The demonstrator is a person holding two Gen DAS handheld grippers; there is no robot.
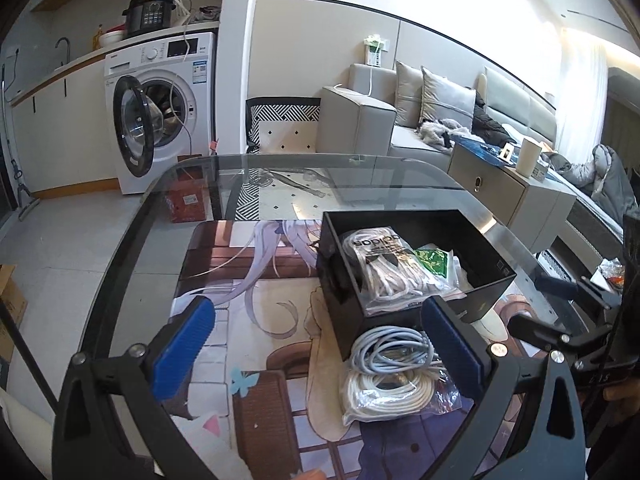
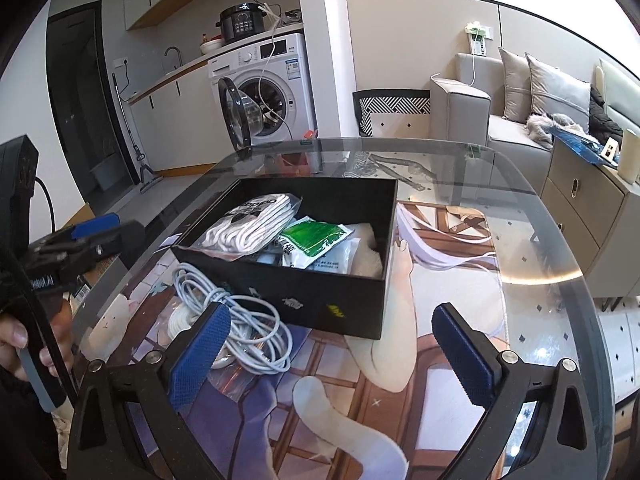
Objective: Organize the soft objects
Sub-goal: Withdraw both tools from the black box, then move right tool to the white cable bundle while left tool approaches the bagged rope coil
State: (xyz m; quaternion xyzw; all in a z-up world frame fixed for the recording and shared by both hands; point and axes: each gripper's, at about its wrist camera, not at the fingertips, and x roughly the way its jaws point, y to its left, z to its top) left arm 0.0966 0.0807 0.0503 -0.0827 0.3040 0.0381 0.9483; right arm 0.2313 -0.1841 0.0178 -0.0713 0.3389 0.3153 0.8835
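A black open box stands on the illustrated mat. In it lie a clear bag of white laces, a green and white packet and a cream soft item. In front of the box lie a coil of grey-blue cable and a bagged white cord. My left gripper is open and empty, its right finger beside the cables. My right gripper is open and empty, hovering just before the box, its left finger over the grey-blue coil.
The illustrated mat covers part of a glass table. Beyond stand a washing machine with its door open, a grey sofa and a drawer cabinet. The other gripper shows at far right and far left.
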